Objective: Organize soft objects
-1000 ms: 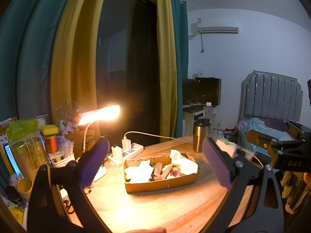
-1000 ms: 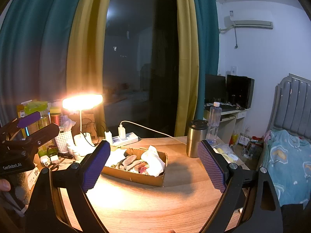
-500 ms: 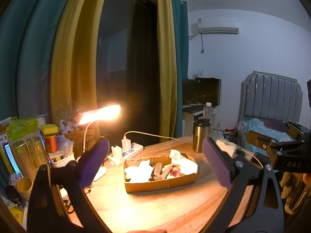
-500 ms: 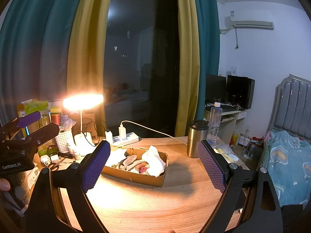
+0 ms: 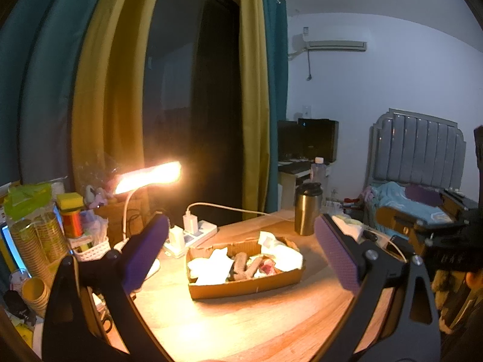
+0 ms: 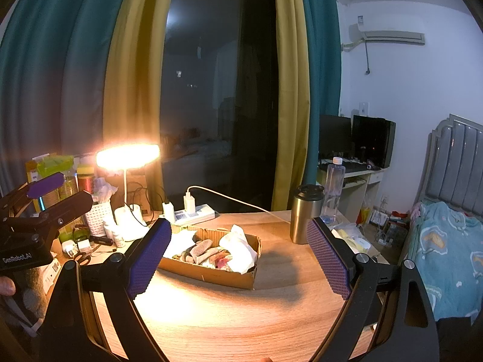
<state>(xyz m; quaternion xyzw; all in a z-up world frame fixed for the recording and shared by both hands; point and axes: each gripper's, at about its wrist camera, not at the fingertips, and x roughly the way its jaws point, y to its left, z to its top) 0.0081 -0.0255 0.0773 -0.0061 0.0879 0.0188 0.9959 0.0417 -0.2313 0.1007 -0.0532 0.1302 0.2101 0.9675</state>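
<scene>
A shallow cardboard box [image 5: 241, 286] [image 6: 223, 276] sits on the round wooden table [image 5: 235, 325]. It holds soft items: white cloths [image 5: 211, 267] [image 6: 240, 249], a brown patterned sock [image 5: 240, 267] [image 6: 202, 247] and a pink-red piece [image 6: 223, 262]. My left gripper [image 5: 241, 253] is open and empty, held back from the box and above the table. My right gripper [image 6: 238, 256] is open and empty, also short of the box. The left gripper shows at the left edge of the right wrist view [image 6: 36, 211]; the right gripper shows at the right edge of the left wrist view [image 5: 428, 226].
A lit desk lamp [image 6: 128, 157] stands left of the box. A power strip with chargers [image 6: 193, 211] lies behind it. A steel tumbler [image 6: 305, 217] and a water bottle [image 6: 332, 190] stand at the back right. Cups, jars and a white basket [image 5: 87, 247] crowd the left. A bed [image 6: 446, 241] is at the right.
</scene>
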